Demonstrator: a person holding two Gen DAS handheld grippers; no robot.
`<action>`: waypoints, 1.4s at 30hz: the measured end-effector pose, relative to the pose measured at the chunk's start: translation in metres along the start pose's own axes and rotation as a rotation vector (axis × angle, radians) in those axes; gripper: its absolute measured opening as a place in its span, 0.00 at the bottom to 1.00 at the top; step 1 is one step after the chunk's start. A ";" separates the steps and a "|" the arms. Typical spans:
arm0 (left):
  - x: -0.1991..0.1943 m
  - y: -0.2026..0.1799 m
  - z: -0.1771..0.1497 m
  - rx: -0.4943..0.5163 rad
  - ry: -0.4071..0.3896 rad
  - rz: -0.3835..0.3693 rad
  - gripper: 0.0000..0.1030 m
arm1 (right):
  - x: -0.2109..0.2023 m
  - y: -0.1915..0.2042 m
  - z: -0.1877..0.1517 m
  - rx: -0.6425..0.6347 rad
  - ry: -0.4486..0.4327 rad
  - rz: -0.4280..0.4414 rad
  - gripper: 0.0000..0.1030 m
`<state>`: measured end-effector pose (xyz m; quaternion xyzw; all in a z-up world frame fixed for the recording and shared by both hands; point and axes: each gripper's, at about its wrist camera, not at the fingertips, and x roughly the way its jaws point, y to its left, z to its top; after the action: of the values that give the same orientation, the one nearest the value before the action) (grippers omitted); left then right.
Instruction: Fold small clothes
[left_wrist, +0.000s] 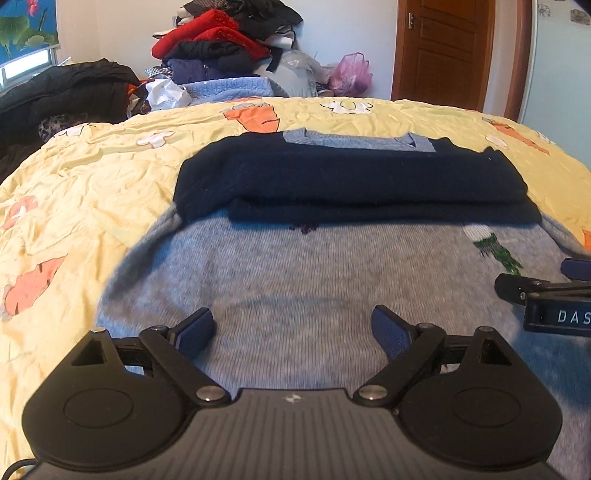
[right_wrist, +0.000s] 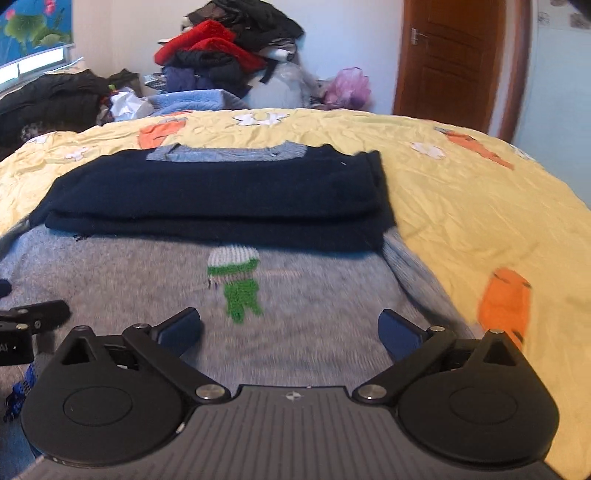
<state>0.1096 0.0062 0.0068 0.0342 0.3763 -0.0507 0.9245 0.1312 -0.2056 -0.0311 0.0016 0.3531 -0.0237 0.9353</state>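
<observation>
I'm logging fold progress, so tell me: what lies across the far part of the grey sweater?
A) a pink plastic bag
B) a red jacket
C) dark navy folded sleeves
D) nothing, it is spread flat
C: dark navy folded sleeves lie in layers across the far part of the grey sweater, just beyond its green motif, while both grippers hover open over the near part.

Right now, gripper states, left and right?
Left gripper: open, holding nothing, over the grey knitted sweater.
Right gripper: open, holding nothing.
</observation>
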 end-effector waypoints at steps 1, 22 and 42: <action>-0.002 0.000 -0.002 0.003 0.000 0.000 0.91 | -0.002 0.000 -0.002 0.008 0.002 -0.011 1.00; -0.027 0.012 -0.035 0.000 -0.026 -0.033 1.00 | -0.040 0.003 -0.038 -0.018 -0.024 0.023 1.00; -0.029 0.014 -0.036 -0.004 -0.028 -0.035 1.00 | -0.063 -0.002 -0.057 -0.007 -0.024 0.012 1.00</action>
<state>0.0657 0.0254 0.0011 0.0248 0.3641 -0.0667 0.9287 0.0458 -0.2037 -0.0322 0.0003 0.3420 -0.0167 0.9396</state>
